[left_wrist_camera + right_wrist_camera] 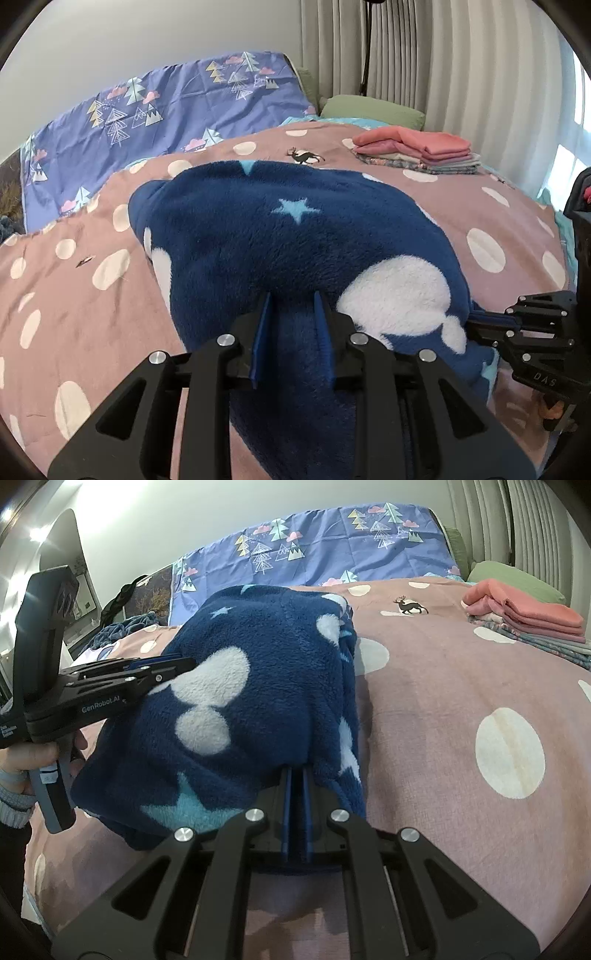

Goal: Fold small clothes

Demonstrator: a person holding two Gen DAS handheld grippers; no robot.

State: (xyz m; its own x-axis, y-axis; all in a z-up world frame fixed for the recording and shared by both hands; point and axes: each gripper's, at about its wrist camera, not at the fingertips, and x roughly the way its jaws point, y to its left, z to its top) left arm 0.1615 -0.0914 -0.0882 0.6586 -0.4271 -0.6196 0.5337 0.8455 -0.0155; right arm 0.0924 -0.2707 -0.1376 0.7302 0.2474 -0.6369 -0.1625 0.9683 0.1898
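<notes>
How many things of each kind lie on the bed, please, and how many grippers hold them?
Navy fleece garment with stars: 1, held at its near edge by both grippers
Stack of folded clothes: 1
Green pillow: 1
Grippers: 2, left gripper and right gripper
Total: 5

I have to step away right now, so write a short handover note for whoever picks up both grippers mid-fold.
Left gripper: shut on the near edge of the blue fleece garment.
Right gripper: shut on the same edge, further right.
The garment is lifted and draped over the pink dotted bedspread.
Done: a pile of folded clothes sits at the far right of the bed.
Left: finish folding the garment, then stack it on the pile.
</notes>
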